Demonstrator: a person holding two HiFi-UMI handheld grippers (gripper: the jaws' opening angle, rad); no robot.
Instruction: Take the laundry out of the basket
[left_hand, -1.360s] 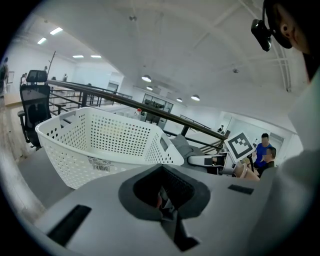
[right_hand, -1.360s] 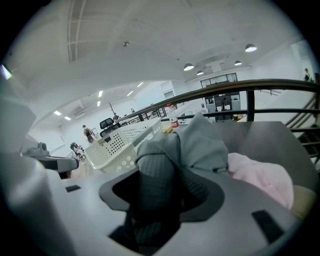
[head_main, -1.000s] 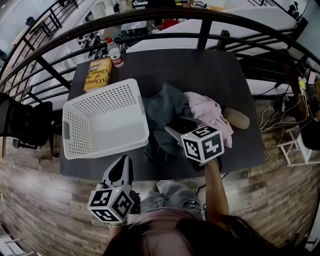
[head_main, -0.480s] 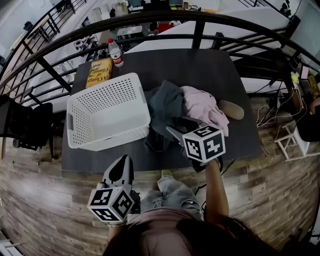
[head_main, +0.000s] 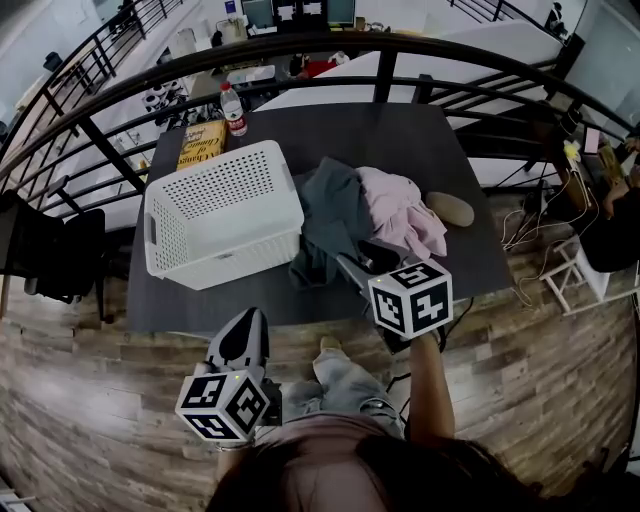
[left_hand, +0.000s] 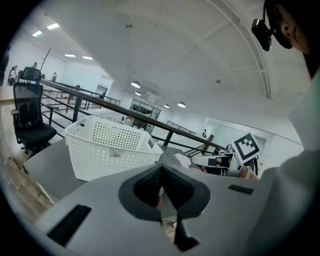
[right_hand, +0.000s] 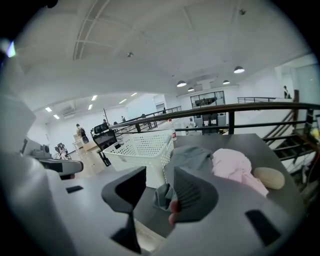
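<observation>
We judged the basket (head_main: 230, 255) emptied, clothes (head_main: 360, 215) on surface (head_main: 400, 135); nothing left to lift. Our left hand-held gripper (head_main: 246, 322) was shut, empty; right hand-held gripper (right_hand: 156, 186) approx. half open, jaws just closing, nothing between.

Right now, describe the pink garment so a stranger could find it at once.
In the head view, start at the dark table and its white perforated basket. Right of the basket lies a clothes heap; the pink garment is its right part, crumpled between the grey garment and a beige oval object. Nothing else there is pink.
</observation>
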